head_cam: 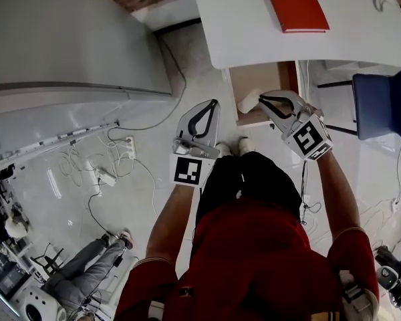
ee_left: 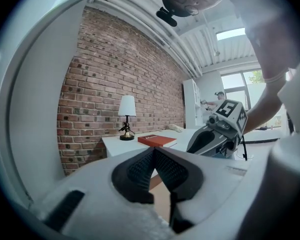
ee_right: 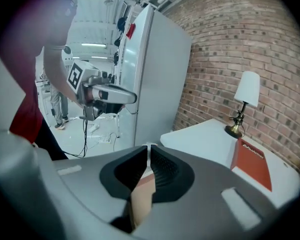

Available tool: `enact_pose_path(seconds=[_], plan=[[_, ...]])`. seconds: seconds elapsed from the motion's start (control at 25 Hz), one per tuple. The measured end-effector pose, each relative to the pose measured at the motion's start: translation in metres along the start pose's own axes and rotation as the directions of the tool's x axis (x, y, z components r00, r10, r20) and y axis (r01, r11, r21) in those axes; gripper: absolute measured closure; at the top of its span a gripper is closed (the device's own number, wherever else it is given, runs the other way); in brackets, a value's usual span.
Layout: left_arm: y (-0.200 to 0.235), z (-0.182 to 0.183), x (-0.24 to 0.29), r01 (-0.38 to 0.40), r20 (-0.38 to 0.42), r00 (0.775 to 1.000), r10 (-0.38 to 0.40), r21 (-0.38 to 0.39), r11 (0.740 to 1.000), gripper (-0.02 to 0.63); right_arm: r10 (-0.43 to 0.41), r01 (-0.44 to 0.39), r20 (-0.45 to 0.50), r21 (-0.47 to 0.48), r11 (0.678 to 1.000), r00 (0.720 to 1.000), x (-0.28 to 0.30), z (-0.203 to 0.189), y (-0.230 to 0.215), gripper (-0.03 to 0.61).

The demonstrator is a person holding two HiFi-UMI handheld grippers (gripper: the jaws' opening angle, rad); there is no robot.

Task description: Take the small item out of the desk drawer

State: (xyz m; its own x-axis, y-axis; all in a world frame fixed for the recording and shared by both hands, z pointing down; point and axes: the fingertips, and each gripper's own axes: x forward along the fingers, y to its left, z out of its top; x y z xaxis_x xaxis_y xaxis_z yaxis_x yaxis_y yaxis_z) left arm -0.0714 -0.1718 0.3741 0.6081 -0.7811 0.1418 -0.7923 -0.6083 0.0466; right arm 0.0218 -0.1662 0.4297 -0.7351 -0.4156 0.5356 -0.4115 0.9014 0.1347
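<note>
While both grippers hang by the white desk (head_cam: 254, 39) | right gripper (head_cam: 262, 98): jaws narrow, pinching small white item (head_cam: 248, 101) at their tips, over open wooden drawer (head_cam: 257, 75) | left gripper (head_cam: 213, 103): jaws together, empty

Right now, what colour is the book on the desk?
The book is red with white lettering, clearest in the head view.

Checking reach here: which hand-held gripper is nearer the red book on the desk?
Right. The right hand-held gripper is over the open drawer, just short of the red book; the left hand-held gripper is farther, over the floor beside the drawer.
</note>
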Motion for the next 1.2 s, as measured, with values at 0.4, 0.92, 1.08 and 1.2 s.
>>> enact_pose_path(seconds=[0.4, 0.92, 1.08, 1.2], plan=[[-0.037, 0.069, -0.009, 0.024, 0.079, 0.997, -0.026, 0.030, 0.999, 0.611, -0.113, 0.109, 0.172, 0.034, 0.994, 0.979, -0.081, 0.061, -0.005, 0.545], [-0.074, 0.138, -0.036, 0.099, 0.154, 0.982, -0.106, 0.052, 0.994, 0.611, -0.259, 0.194, 0.384, 0.199, 0.961, 0.886, -0.164, 0.134, 0.000, 0.545], [-0.076, 0.147, -0.039, 0.116, 0.151, 0.981, -0.124, 0.058, 0.992, 0.611, -0.246, 0.184, 0.390, 0.189, 0.965, 0.887, -0.171, 0.143, 0.005, 0.545], [-0.074, 0.154, -0.043, 0.110, 0.160, 0.980, -0.118, 0.060, 0.992, 0.611, -0.239, 0.181, 0.400, 0.178, 0.967, 0.885, -0.172, 0.150, 0.007, 0.546]])
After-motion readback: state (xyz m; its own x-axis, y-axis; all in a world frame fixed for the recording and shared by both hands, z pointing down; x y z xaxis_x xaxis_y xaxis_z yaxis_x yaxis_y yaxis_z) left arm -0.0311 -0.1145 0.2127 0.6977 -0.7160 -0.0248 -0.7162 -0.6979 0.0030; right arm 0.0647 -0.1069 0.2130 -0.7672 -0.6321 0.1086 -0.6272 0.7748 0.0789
